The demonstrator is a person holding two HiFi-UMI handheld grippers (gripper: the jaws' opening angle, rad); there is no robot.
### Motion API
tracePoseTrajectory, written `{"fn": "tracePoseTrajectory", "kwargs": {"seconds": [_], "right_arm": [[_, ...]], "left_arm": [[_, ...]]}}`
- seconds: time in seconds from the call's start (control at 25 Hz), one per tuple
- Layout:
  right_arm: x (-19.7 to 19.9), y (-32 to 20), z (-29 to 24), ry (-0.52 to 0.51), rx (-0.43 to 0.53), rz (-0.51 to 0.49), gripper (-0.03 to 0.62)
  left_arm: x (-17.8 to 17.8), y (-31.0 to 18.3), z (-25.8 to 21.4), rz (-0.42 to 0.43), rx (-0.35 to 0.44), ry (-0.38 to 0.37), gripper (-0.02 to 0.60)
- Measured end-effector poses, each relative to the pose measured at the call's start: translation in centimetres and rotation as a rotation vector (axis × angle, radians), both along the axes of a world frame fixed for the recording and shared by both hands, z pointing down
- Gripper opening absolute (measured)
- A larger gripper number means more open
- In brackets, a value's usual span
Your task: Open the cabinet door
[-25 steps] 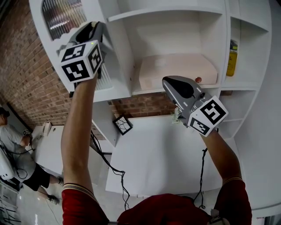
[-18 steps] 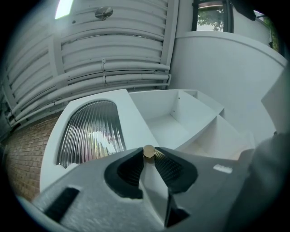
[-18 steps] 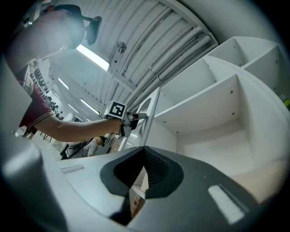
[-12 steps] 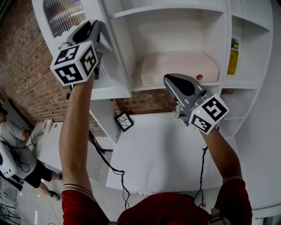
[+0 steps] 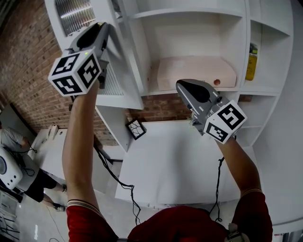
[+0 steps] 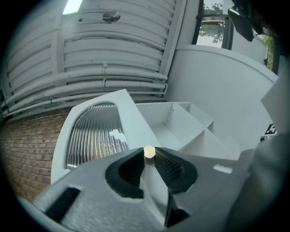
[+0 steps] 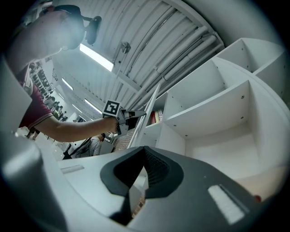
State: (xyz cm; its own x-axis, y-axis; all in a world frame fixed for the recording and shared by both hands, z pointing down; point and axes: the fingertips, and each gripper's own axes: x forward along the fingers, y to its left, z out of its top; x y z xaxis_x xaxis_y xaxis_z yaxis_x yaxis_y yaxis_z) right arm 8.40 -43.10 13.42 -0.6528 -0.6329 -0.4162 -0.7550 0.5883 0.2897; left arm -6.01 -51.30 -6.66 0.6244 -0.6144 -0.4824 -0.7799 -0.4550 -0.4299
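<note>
The cabinet door, with its ribbed glass pane, stands swung out at the upper left of the head view, clear of the white shelves. We hold the left gripper pinched on the small brass knob at the door's edge, seemingly its only purchase for pulling. The right gripper, jaws together and empty, hangs mid-frame, out of the door's path.

No legible wording, number or brand found anywhere. The left cube and right cube carry only black-and-white square marker patterns, no letters. The yellow bottle on the side shelf appears to bear a label, too small to read. Spines of the books are likewise unreadable.
</note>
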Motion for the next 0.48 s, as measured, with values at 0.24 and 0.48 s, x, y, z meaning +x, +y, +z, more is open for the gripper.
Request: {"fn": "tracePoseTrajectory", "kwargs": {"seconds": [0.24,0.48], "right_arm": [[-1.9,0.8,0.0,0.014,0.0,-0.014,0.012],[-4.5,1.9,-0.3,0.024,0.003,-0.038,0.012]], "left_arm": [[-2.0,2.7,0.0,0.07,0.001,0.02,0.077],[-4.3,5.6,-0.4,0.137,-0.007,0.031,0.077]]}}
